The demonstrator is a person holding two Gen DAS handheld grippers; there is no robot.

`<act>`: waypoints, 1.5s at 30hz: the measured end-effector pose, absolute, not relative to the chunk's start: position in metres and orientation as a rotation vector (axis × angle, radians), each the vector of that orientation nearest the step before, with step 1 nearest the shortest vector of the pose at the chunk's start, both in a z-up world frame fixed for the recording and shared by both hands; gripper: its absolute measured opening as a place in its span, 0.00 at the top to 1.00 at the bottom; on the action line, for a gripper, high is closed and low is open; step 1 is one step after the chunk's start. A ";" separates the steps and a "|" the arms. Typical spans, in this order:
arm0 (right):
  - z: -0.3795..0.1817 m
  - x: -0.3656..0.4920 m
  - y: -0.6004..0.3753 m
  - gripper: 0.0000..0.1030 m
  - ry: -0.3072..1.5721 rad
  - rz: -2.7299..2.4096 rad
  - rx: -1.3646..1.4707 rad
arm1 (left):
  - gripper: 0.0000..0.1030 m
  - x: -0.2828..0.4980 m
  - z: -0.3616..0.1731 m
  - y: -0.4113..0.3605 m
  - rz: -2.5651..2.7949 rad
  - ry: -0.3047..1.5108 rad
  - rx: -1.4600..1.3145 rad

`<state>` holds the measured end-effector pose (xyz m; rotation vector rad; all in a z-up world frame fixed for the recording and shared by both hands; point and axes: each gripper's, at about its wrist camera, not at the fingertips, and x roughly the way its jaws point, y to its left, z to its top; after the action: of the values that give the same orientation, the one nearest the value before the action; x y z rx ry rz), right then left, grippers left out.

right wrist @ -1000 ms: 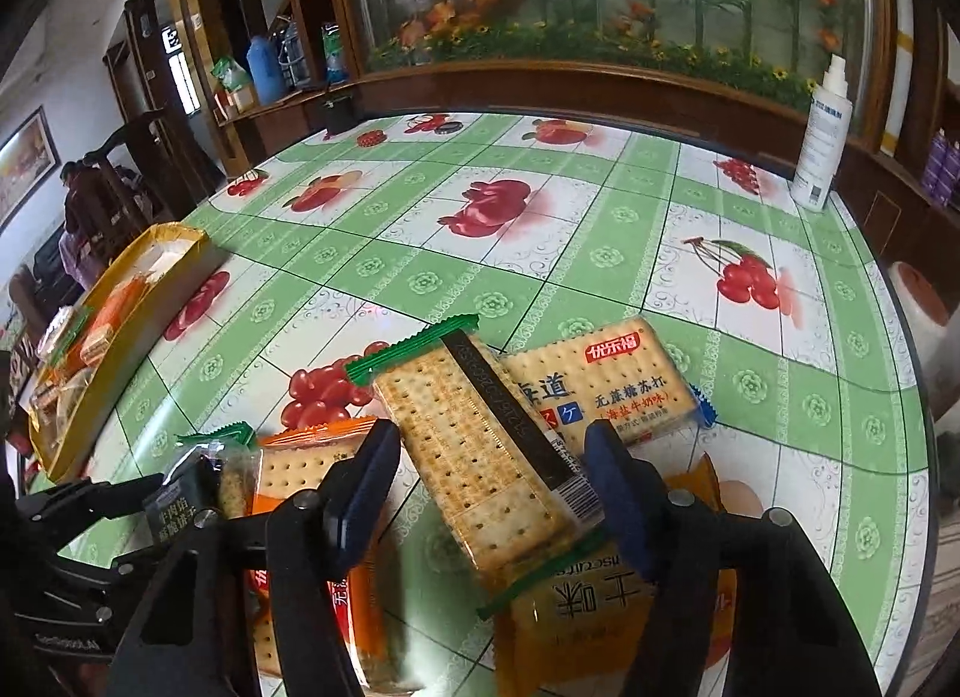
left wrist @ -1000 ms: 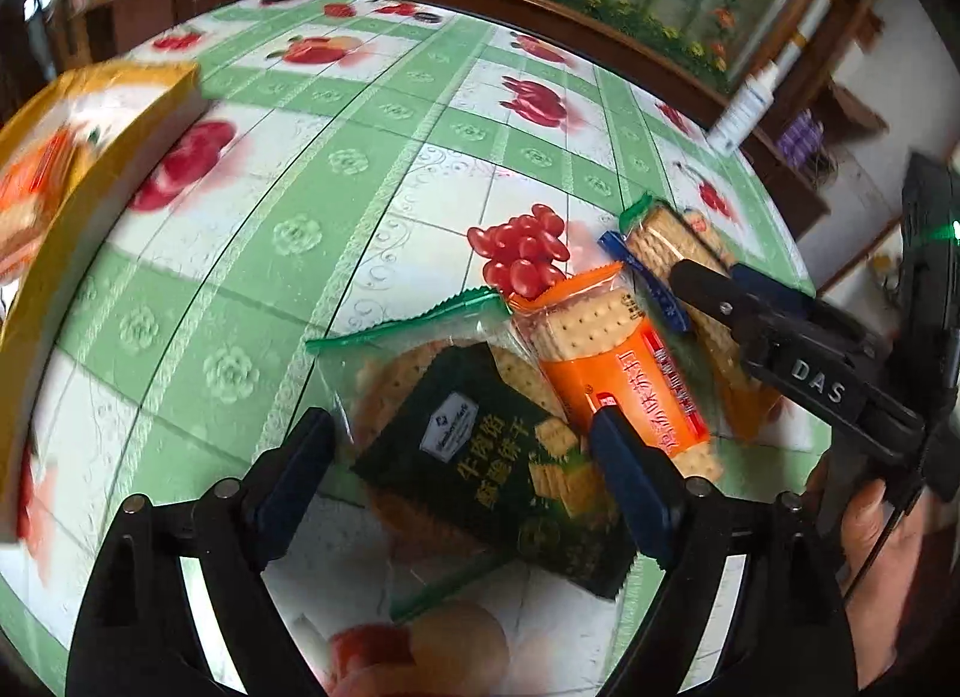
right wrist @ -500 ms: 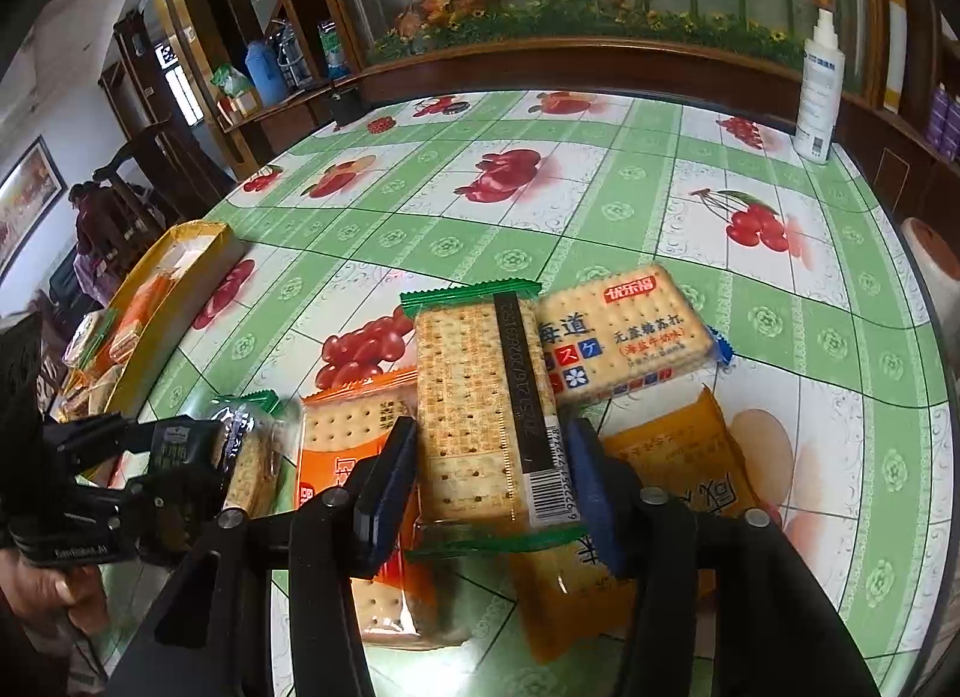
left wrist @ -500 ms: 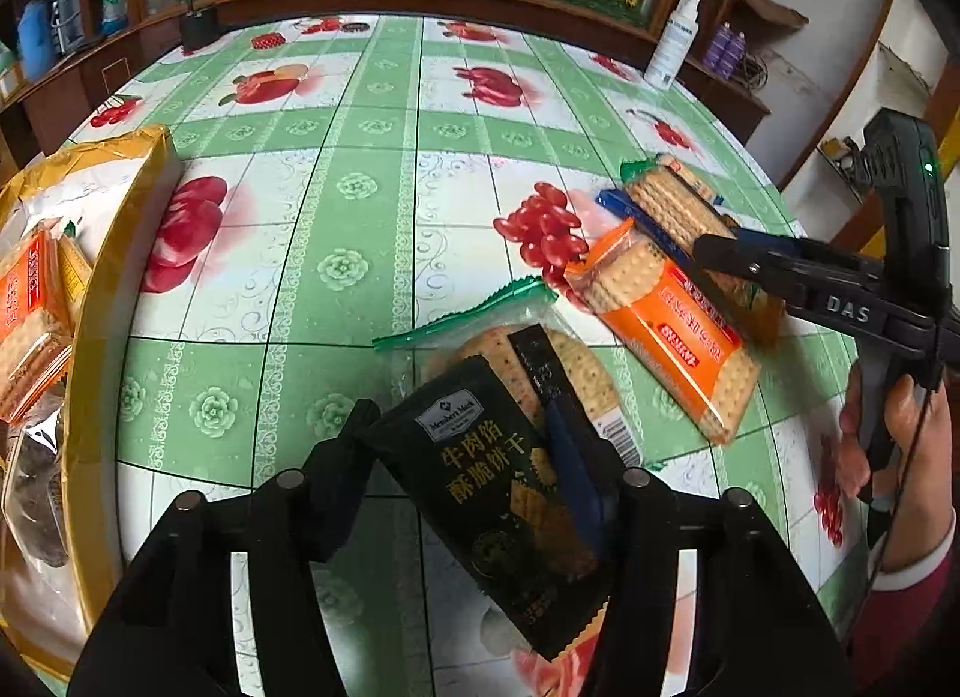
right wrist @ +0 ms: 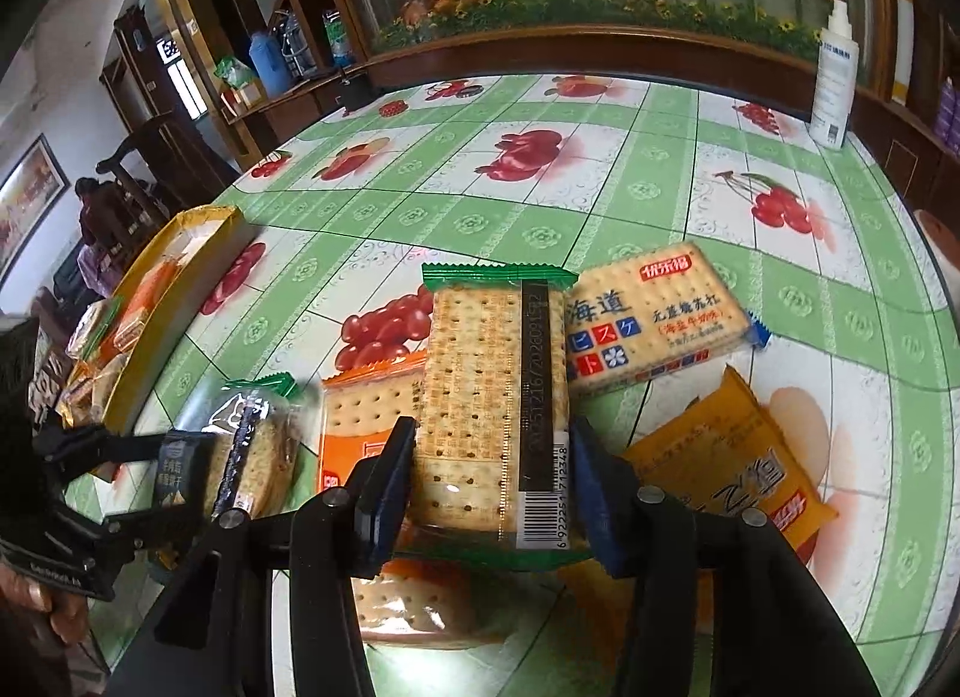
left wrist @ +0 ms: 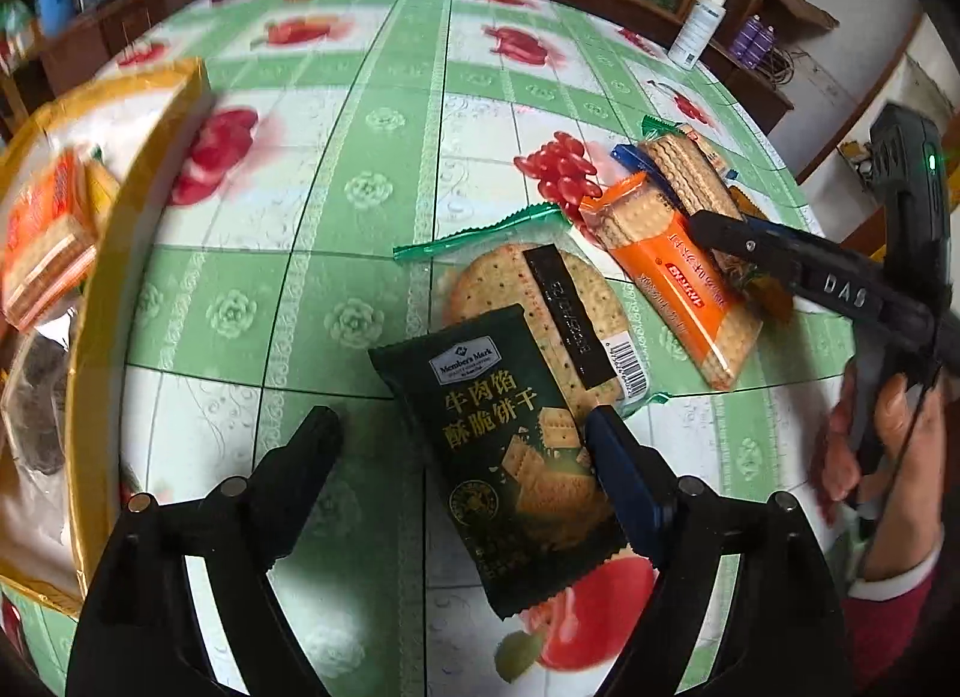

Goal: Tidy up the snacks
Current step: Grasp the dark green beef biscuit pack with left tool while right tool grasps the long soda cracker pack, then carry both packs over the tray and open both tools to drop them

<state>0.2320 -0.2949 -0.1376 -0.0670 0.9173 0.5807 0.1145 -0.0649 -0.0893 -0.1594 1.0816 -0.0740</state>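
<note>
- Only the right wrist view shows the right claw (right wrist: 492,478) pinching the green-edged cracker pack (right wrist: 495,397), with the yellow packet (right wrist: 726,457) at 4 o'clock.
- The left claw (left wrist: 462,439), jaws just opening, stands spread around the dark green packet (left wrist: 510,445) on the surface (left wrist: 360,168); the yellow box (left wrist: 90,301) sits at 9 o'clock.

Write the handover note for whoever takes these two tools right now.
Left tool: open, jaws have just been opening; dark green packet between them, unpinched.
Right tool: shut on the green-edged cracker packet.
Done: some packets already in the yellow box.
Left: box both, then the round-cracker packet, orange packet, blue-edged packet and yellow packet on the table.
</note>
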 end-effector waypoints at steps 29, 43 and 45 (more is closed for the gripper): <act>-0.074 0.145 -0.246 0.52 0.709 0.646 -0.052 | 0.59 0.072 -0.042 -0.019 0.058 0.806 -0.027; -0.070 0.123 -0.117 0.52 0.668 0.729 -0.255 | 0.58 0.045 -0.032 0.081 0.268 0.742 -0.130; -0.069 0.120 -0.097 0.52 0.658 0.747 -0.280 | 0.58 0.040 -0.032 0.093 0.295 0.735 -0.146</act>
<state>0.1198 -0.0967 -0.0687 -0.2795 0.6575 0.7474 0.0402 0.0933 -0.0321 -0.1455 0.7348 0.2951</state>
